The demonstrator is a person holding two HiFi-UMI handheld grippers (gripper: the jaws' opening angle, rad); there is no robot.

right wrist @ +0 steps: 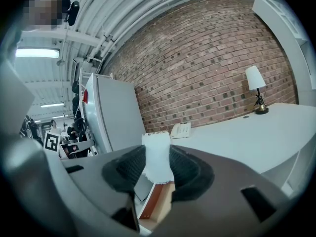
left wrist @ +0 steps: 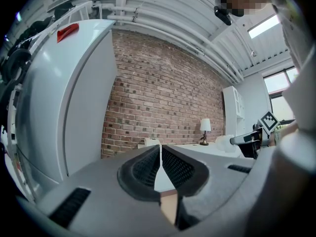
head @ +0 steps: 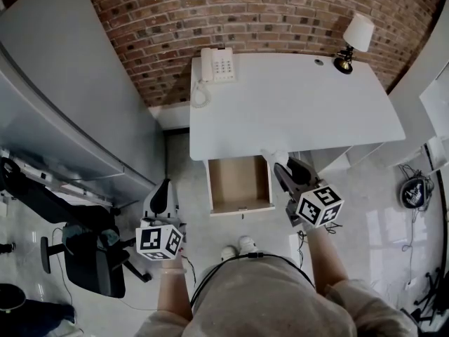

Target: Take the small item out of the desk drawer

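Right gripper view is showing the right gripper point(right wrist: 157, 174) clamping a small white item point(right wrist: 157, 154), jaws standing fairly wide, beside the open drawer point(head: 238, 182). Left gripper point(left wrist: 161, 157) is hanging closed and empty, farther left.

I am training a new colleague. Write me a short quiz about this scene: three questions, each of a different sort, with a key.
1. True or false: the desk drawer stands open.
2. Choose one: what is between the jaws of the right claw? A) nothing; B) a small white item; C) a red cup.
3. Fill the gap, using the person's own sides: on the white desk, the lamp stands at the far ___ corner.

Key: 1 true; 2 B; 3 right.
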